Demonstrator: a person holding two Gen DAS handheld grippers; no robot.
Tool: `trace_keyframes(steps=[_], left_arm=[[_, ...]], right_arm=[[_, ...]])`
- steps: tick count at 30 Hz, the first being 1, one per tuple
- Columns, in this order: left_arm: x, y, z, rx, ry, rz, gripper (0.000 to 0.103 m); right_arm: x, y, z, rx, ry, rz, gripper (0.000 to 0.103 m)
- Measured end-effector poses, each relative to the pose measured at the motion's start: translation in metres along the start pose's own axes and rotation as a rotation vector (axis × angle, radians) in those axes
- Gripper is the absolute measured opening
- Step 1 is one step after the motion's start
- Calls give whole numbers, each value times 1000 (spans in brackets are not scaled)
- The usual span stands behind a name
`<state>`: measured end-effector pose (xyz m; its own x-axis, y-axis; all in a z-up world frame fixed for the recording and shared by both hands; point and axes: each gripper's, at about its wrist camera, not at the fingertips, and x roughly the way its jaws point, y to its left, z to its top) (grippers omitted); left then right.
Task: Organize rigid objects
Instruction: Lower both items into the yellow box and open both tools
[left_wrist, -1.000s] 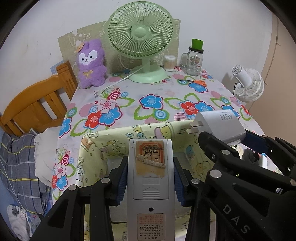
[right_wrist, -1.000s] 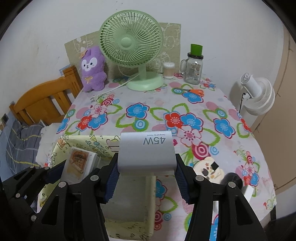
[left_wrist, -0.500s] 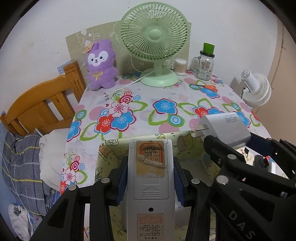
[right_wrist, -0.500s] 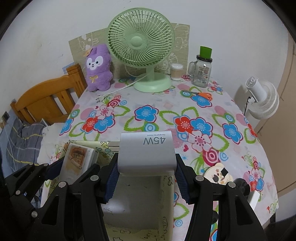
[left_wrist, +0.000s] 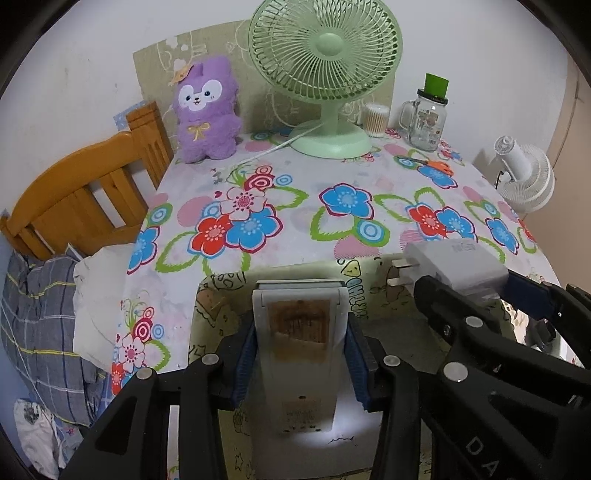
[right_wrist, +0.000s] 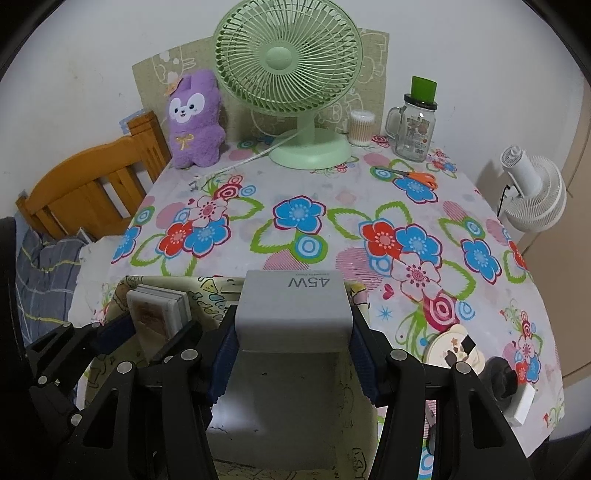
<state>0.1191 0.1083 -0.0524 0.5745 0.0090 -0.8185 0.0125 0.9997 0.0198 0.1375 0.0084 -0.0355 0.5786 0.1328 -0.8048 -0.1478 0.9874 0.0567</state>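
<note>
A pale yellow cartoon-print storage box (left_wrist: 221, 284) stands at the near edge of the flowered table; its far rim (right_wrist: 207, 288) shows below both grippers. A white remote control (left_wrist: 299, 332), blurred, hangs nose-down inside the box between the blue pads of my left gripper (left_wrist: 301, 362), whose jaws are opening. The remote (right_wrist: 155, 314) also shows at the box's left side. My right gripper (right_wrist: 293, 354) is shut on a white 45W charger (right_wrist: 291, 302) above the box's right half. The charger (left_wrist: 454, 262) has its prongs pointing left.
At the back stand a green fan (right_wrist: 288, 62), a purple plush (right_wrist: 194, 118), a cotton-swab tub (right_wrist: 362, 127) and a glass jar (right_wrist: 415, 125). Orange scissors (right_wrist: 417, 177) lie nearby. A round coaster (right_wrist: 454, 347) lies front right. Beside the table: a wooden bed frame (left_wrist: 81, 199) left, a white fan (right_wrist: 532, 199) right.
Both grippers came nearer and lower over the box. The remote has slid down away from the left camera, so its lower end now shows against the box floor. The charger stays gripped.
</note>
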Motion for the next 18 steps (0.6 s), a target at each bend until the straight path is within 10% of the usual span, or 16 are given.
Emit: trace_keyframes(steps=[7,18], left_arm=[[3,-5,-5,15,20,-12,76],[-20,-11,-10,18,-13,-12,87]], right_arm=[[8,-1,-5,0,14,-8,66],[-9,-6,-11,23,1,49,75]])
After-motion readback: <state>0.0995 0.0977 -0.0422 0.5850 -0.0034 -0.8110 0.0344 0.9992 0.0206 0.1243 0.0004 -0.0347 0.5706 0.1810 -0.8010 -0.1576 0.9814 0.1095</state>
